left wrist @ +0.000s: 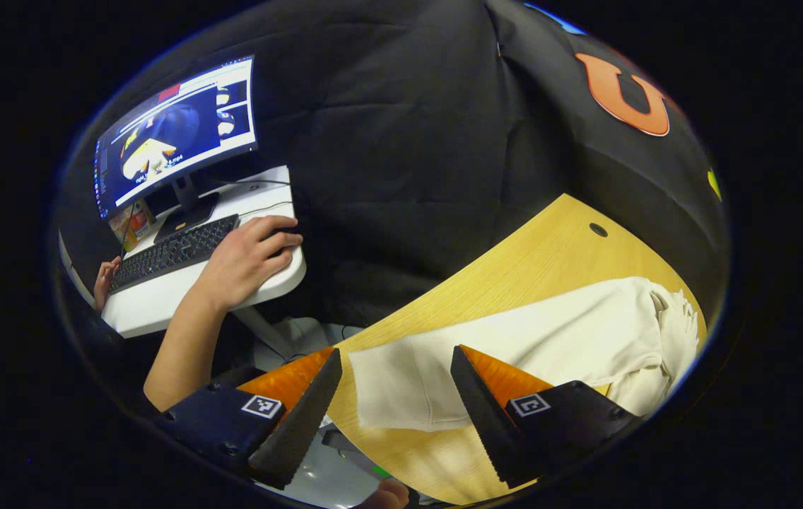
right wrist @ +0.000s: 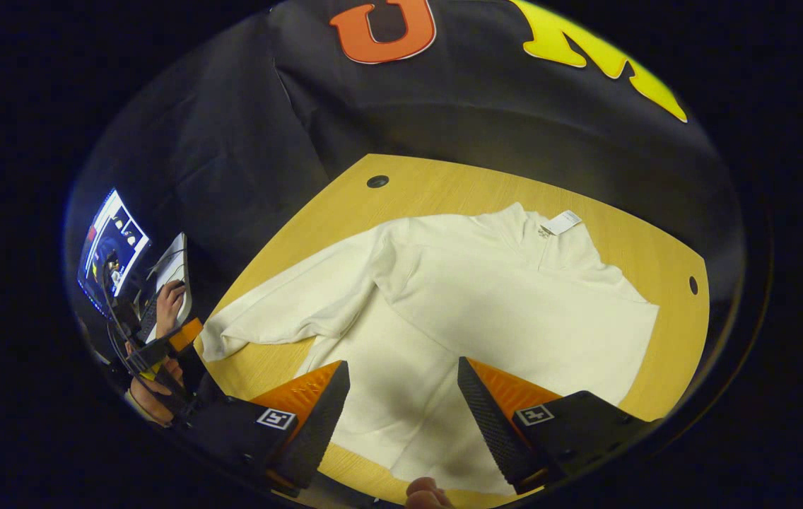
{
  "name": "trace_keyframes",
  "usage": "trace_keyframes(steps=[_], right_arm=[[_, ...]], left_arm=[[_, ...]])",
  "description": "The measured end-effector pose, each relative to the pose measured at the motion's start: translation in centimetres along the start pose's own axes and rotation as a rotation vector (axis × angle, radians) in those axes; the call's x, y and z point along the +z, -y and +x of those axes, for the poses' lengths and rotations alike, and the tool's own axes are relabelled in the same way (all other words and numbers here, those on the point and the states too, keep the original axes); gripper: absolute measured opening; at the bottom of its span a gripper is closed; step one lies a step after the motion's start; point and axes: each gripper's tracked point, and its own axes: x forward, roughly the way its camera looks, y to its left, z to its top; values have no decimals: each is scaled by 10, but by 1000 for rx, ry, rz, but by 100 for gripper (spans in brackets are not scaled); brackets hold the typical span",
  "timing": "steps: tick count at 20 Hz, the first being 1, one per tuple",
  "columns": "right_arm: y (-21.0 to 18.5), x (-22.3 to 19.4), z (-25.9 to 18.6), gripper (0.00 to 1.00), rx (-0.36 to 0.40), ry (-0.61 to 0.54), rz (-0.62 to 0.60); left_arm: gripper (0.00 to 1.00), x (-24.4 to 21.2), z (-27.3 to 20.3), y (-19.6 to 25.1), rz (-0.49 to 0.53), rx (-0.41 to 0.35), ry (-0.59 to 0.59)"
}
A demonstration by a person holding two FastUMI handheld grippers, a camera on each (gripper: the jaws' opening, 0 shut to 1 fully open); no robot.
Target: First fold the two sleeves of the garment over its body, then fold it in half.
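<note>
A cream long-sleeved garment (right wrist: 514, 297) lies spread on a wooden table (right wrist: 444, 187), its collar and a white tag (right wrist: 561, 222) at the far side. One sleeve (right wrist: 281, 311) stretches out to the left, with its cuff near the table's left edge. A diagonal crease crosses the body. My right gripper (right wrist: 403, 364) hangs open over the hem with nothing between its fingers. In the left gripper view, the sleeve's cuff (left wrist: 391, 389) lies just beyond my open left gripper (left wrist: 396, 353), and the garment (left wrist: 606, 332) bunches up to the right. The left gripper (right wrist: 186, 334) also shows at the table's left edge.
A white desk (left wrist: 161, 304) stands left of the table, carrying a monitor (left wrist: 175, 134) and a keyboard (left wrist: 172, 251). A person's hand (left wrist: 246, 258) rests on it. The table has cable holes (right wrist: 377, 181) near its far corners. Black cloth walls the booth behind.
</note>
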Motion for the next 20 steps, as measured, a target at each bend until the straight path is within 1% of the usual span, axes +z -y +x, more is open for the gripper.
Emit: trace_keyframes(steps=[2, 3, 6, 7, 8, 10, 11, 12, 13, 14, 15, 20], right_arm=[[9, -14, -13, 92, -11, -6, -20], [13, -21, -20, 96, -17, -8, -23], [21, -38, -37, 96, -21, -14, 7], [25, -43, -41, 92, -24, -17, 15], [31, -49, -45, 96, -31, -20, 20], [41, -59, -47, 96, -49, -30, 38], [45, -63, -48, 96, -55, -32, 56], [48, -66, -49, 92, -55, -33, 76], [51, -69, -49, 96, -60, -37, 95], [55, -73, -48, 92, -67, -43, 109], [57, -74, -48, 96, -69, -44, 118], [62, -76, -50, 96, -69, -22, 144]], left_arm=[[100, -13, 6, 5, -33, 1, -69], [100, -19, 8, 8, -37, 0, -107], [100, -29, 11, 5, -61, 30, -176], [100, -32, 12, 6, -86, 29, -200], [100, -35, 13, 5, -115, 30, -222], [100, -41, 16, 8, -162, 25, -271], [100, -43, 16, 6, -177, 35, -303], [100, -39, 18, 6, -180, 27, -301], [99, -40, 21, 11, -175, 9, -309], [100, -37, 21, 10, -151, 12, -328], [100, -39, 23, 9, -127, 19, -348], [99, -41, 24, 9, -130, 33, -440]])
